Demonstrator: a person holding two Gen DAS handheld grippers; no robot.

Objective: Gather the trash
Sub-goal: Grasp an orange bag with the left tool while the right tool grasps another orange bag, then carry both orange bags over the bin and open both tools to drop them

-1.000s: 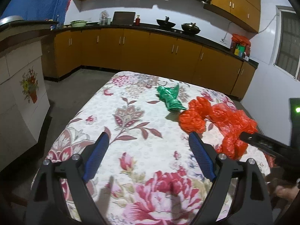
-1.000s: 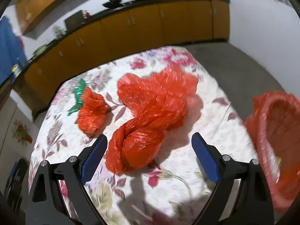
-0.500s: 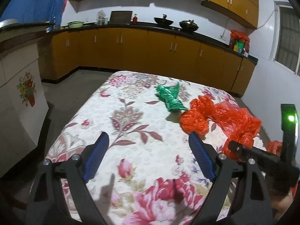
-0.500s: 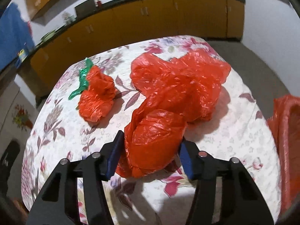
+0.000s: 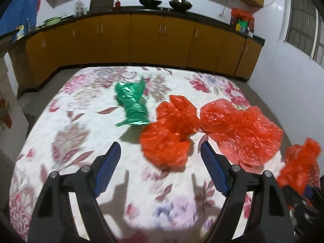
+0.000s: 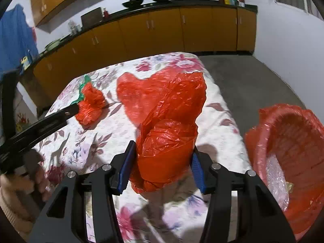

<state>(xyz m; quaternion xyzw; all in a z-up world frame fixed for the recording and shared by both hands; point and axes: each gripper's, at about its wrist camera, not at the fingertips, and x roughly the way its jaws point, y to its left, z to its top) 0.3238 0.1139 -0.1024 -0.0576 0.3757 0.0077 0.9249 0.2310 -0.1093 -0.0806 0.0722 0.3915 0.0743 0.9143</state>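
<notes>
My right gripper is shut on the bunched end of a large red plastic bag and holds it lifted above the floral table; the bag's far part still trails on the cloth. My left gripper is open, just short of a small crumpled red bag, which also shows in the right wrist view. A crumpled green bag lies behind it.
A red basket lined with red plastic stands off the table's right edge. Orange kitchen cabinets run along the back wall. Grey floor lies to the right of the table.
My right gripper has shut on the large red bag and lifted its end. My left gripper has moved forward and right, up to the small red bag.
</notes>
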